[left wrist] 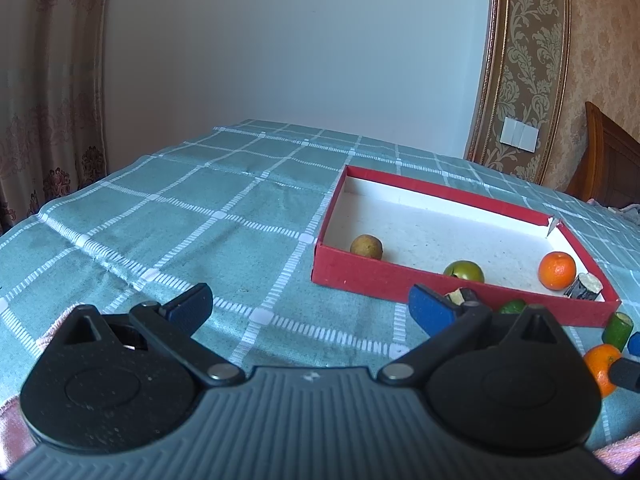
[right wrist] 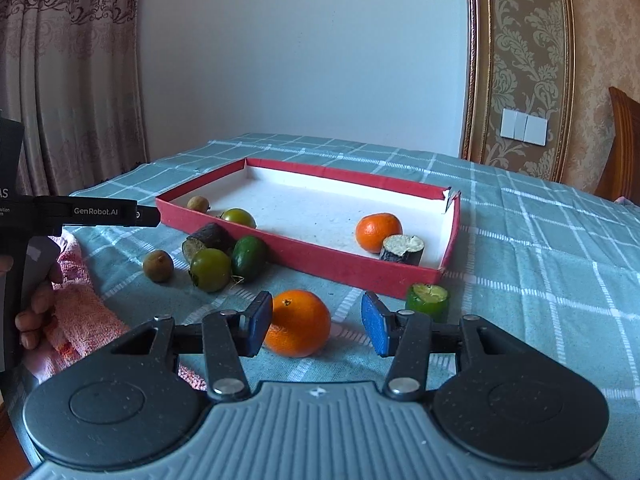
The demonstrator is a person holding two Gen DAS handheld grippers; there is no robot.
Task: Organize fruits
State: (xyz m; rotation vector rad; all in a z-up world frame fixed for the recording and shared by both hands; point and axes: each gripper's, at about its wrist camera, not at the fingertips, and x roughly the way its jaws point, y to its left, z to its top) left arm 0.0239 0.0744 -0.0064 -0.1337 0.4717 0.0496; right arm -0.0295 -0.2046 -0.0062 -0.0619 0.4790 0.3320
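A red box [right wrist: 344, 266] with a white inside lies on the checked cloth; it also shows in the left wrist view [left wrist: 360, 280]. Inside it are an orange [right wrist: 378, 231], a dark cut piece [right wrist: 402, 250], a green fruit [right wrist: 239, 217] and a small brown fruit [right wrist: 198, 203]. My right gripper [right wrist: 318, 326] is open around a loose orange [right wrist: 298, 322] on the cloth, left pad at its side. A cut green piece [right wrist: 427, 300] lies beside it. My left gripper [left wrist: 310, 308] is open and empty over bare cloth, left of the box.
Loose on the cloth left of the box are a brown fruit [right wrist: 158, 266], a round green fruit [right wrist: 211, 269], an oval green fruit [right wrist: 249, 258] and a dark cut piece [right wrist: 208, 238]. A pink towel [right wrist: 80, 320] lies at the left. A wooden chair [right wrist: 624, 148] stands at far right.
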